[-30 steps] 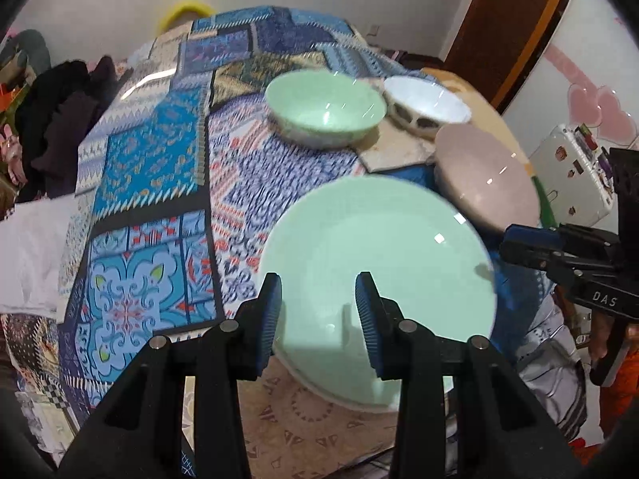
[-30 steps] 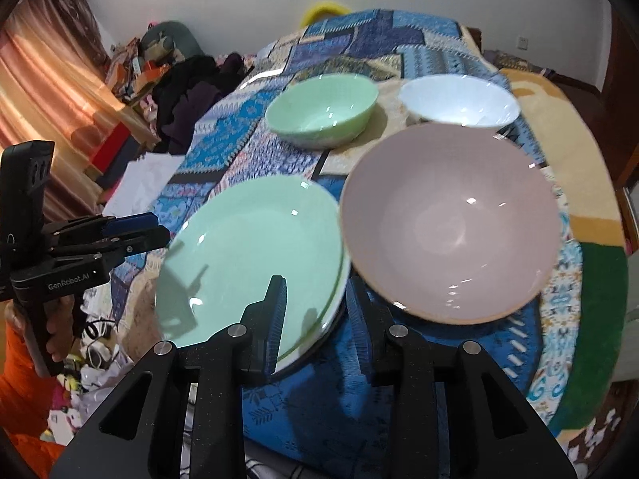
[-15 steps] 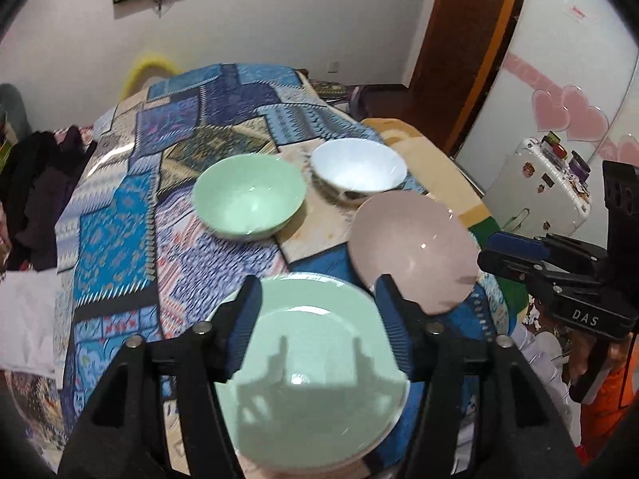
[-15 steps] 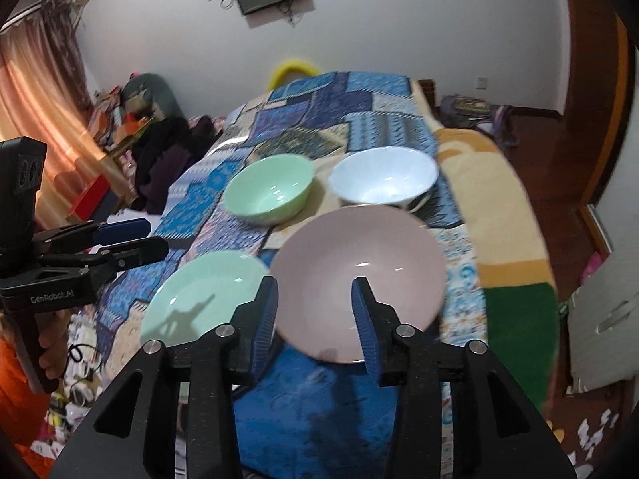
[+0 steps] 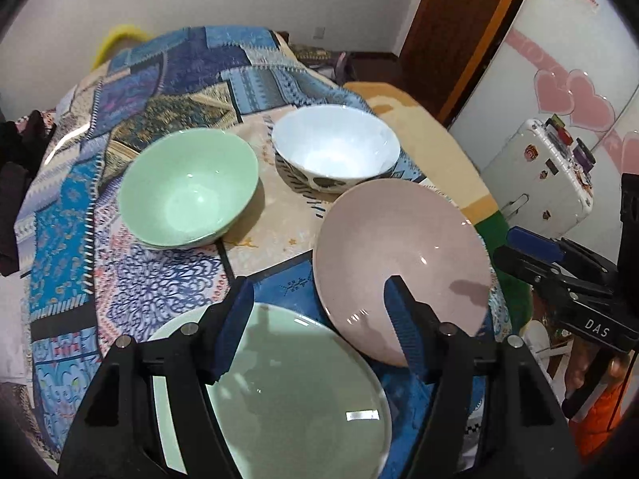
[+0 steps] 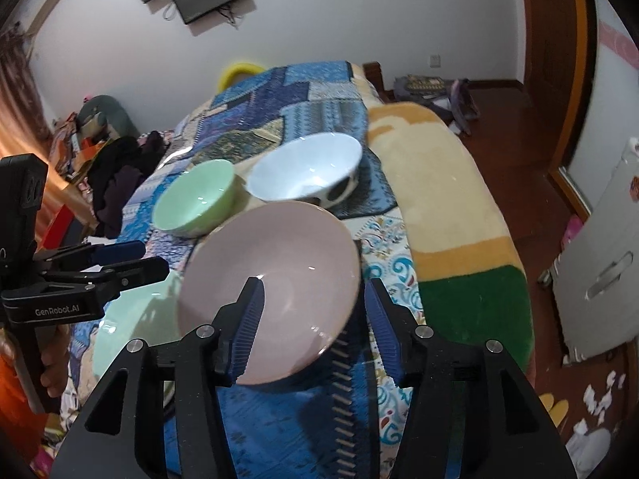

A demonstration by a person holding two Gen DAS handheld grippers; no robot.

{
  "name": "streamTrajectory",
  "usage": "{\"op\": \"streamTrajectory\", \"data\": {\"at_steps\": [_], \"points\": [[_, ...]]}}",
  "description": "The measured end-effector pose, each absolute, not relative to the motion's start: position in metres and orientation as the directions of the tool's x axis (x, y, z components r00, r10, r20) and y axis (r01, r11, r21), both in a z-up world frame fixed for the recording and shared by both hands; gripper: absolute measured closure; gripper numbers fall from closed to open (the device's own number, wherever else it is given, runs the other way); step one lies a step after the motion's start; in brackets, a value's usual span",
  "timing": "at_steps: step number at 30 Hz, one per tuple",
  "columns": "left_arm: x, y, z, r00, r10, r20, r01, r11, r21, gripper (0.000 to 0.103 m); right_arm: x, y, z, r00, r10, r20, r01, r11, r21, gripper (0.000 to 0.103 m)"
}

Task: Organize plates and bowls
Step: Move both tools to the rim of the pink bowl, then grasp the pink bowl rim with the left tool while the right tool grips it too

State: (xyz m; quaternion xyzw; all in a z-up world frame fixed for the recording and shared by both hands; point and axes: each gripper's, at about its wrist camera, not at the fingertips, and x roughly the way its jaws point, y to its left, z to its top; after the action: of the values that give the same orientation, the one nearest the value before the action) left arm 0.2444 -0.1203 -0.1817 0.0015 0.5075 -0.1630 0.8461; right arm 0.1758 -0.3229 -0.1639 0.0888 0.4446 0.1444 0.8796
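A green plate [image 5: 295,391] and a pink plate [image 5: 399,263] lie side by side at the near end of the patterned cloth. Behind them stand a green bowl [image 5: 187,191] and a white bowl [image 5: 337,151]. My left gripper [image 5: 319,311] is open and empty, hovering above the green plate's far rim. My right gripper [image 6: 313,315] is open and empty, above the near right part of the pink plate [image 6: 271,291]. The right wrist view also shows the green bowl [image 6: 193,199], the white bowl [image 6: 305,173] and a strip of the green plate [image 6: 131,319].
The dishes sit on a quilt-covered bed [image 6: 279,95] with a yellow and green blanket [image 6: 459,239] on the right. Dark clothes [image 6: 116,179] lie at the left. A white case [image 5: 539,175] stands on the floor at right.
Both grippers have opened wider. Both have risen and pulled back from close above the plates; the bowls now show fully in both views.
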Motion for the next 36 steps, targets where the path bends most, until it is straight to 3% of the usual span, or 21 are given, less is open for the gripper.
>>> {"op": "streamTrajectory", "data": {"at_steps": [7,12,14,22,36], "points": [[0.269,-0.127,-0.209,0.378,-0.29,-0.879,0.274,0.942,-0.193,0.037,0.183,-0.329,-0.188,0.529,0.34,-0.778,-0.128,0.938,0.323,0.054],[0.278,-0.13,-0.223,0.342,-0.305,-0.889,0.279,0.936,-0.213,0.053,0.182,-0.328,-0.196,0.52,0.356,-0.777,-0.126,0.931,0.342,0.054],[0.28,-0.132,-0.228,0.332,-0.316,-0.889,0.285,0.932,-0.225,0.066,0.182,-0.327,-0.197,0.52,0.366,-0.772,-0.131,0.927,0.351,0.06],[0.284,-0.136,-0.242,0.29,-0.335,-0.896,0.302,0.921,-0.247,0.09,0.187,-0.322,-0.208,0.513,0.371,-0.774,-0.121,0.924,0.363,0.085],[0.28,-0.139,-0.234,0.305,-0.311,-0.9,0.284,0.932,-0.225,0.09,0.187,-0.324,-0.202,0.517,0.389,-0.763,-0.089,0.911,0.404,0.085]]}}
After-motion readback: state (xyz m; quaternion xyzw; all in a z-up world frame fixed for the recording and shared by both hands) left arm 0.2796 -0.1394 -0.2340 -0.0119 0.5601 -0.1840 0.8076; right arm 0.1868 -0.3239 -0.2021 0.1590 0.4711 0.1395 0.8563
